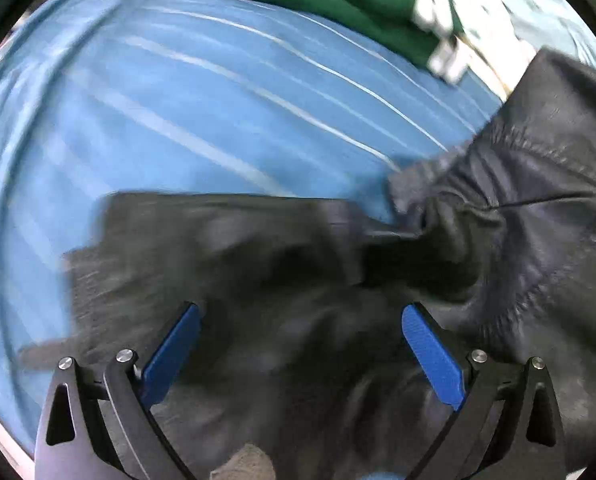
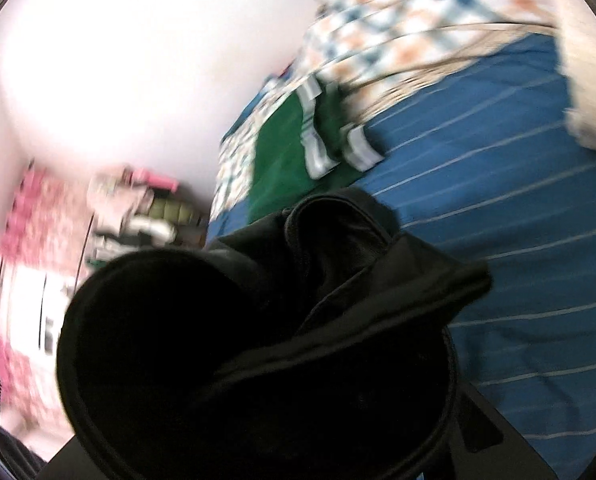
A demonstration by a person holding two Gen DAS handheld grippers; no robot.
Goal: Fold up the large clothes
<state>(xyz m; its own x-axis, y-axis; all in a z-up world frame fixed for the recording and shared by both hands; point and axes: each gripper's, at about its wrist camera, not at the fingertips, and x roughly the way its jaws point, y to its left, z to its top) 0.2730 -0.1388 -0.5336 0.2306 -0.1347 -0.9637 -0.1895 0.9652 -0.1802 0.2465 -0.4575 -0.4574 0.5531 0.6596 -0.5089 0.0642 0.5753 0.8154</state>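
Showing only leftward: spread claw (image 1: pixel 300 316).

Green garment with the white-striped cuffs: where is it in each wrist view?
Left wrist: green garment at the top edge, right of centre, beyond the black jacket.
Right wrist: green garment in mid-frame, just above the black jacket that fills the foreground.
Shared landmark: the blue striped sheet under both.

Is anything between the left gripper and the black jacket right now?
Nothing visible. The left gripper hangs open directly over the black leather jacket on the blue striped bedsheet; the green garment lies farther away.
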